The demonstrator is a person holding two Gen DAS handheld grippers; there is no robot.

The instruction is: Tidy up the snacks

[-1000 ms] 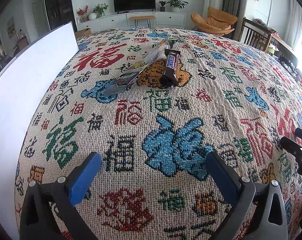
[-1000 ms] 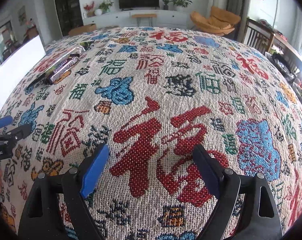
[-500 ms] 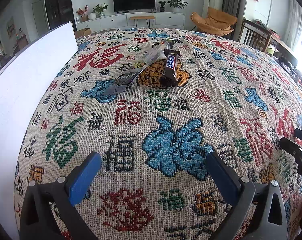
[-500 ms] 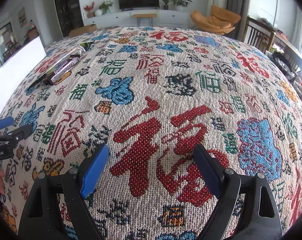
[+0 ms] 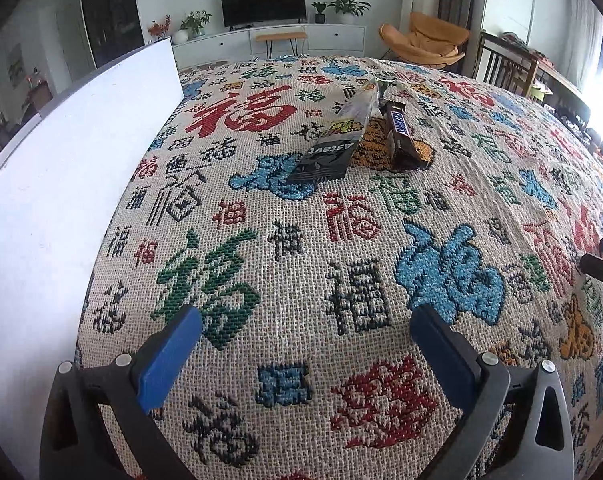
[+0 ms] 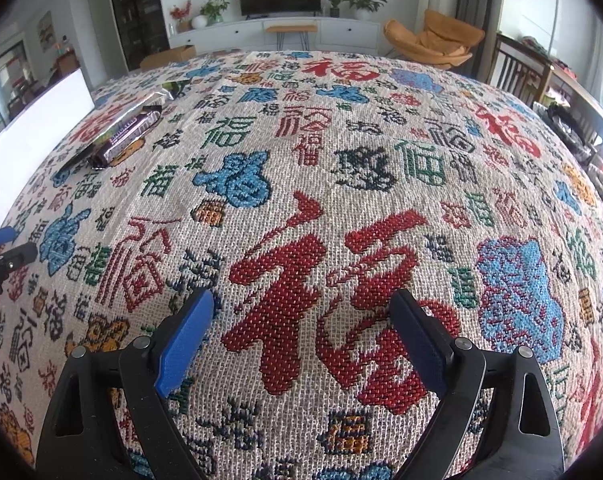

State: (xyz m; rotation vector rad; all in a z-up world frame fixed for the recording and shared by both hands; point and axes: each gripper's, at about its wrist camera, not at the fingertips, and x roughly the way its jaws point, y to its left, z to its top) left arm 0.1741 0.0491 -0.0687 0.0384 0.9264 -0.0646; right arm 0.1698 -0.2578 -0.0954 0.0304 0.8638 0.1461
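A brown Snickers bar (image 5: 399, 136) lies on the patterned tablecloth (image 5: 285, 248), far ahead of my left gripper (image 5: 301, 344). A long silver and dark snack packet (image 5: 335, 140) lies right beside it on its left. My left gripper is open, with only cloth between its blue pads. In the right wrist view the same bar (image 6: 127, 136) and packet (image 6: 121, 118) lie at the far left. My right gripper (image 6: 301, 332) hovers over a big red character; its jaws are opening and hold nothing.
A white panel (image 5: 61, 168) stands along the table's left side, close to my left gripper. A small green wrapper (image 6: 175, 88) lies beyond the packet. Wooden chairs (image 6: 541, 68) stand past the right edge, and a TV cabinet (image 6: 277, 36) is far behind.
My left gripper has slid left toward the white panel, so the snacks and cloth pattern sit further right in its view. The right gripper has stayed in place.
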